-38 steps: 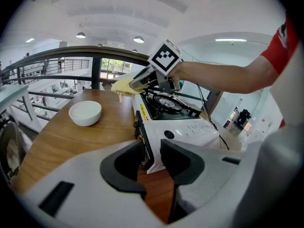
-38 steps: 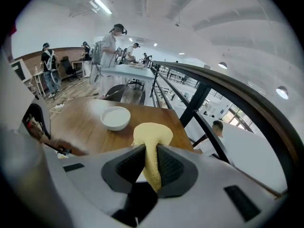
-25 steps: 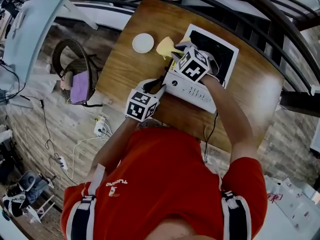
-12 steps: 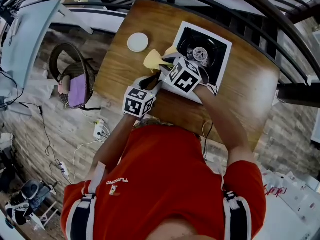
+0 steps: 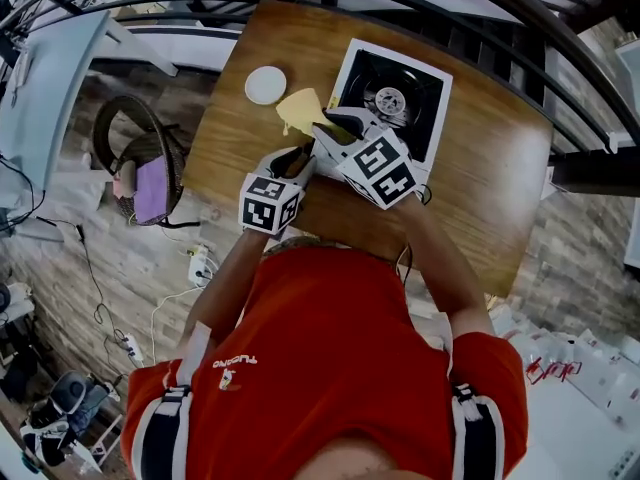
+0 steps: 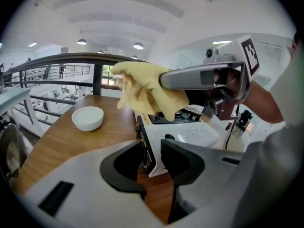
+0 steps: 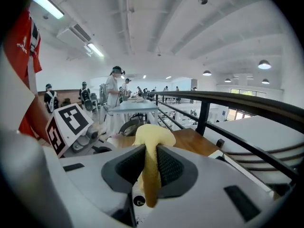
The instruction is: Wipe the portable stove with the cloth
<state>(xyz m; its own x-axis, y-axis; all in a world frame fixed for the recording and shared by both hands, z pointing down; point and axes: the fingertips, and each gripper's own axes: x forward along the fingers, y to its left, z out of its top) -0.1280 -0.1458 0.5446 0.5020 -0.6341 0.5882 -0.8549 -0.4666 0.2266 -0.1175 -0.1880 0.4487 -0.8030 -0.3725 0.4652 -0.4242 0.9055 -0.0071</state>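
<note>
The portable stove, white with a black top and a round burner, sits on the wooden table. My right gripper is shut on the yellow cloth. It holds the cloth in the air just off the stove's left edge. In the right gripper view the cloth hangs pinched at the right gripper. My left gripper is at the stove's near-left corner. In the left gripper view its jaws stand narrowly apart around the stove's side edge, with the cloth above.
A white bowl stands on the table left of the cloth, also seen as the bowl. A dark railing curves round the table's far side. A wicker basket and cables lie on the floor to the left.
My right gripper has drawn back toward the stove's front with the cloth, uncovering the burner. The cloth now hangs left of the stove. The left gripper stays at the near-left corner.
</note>
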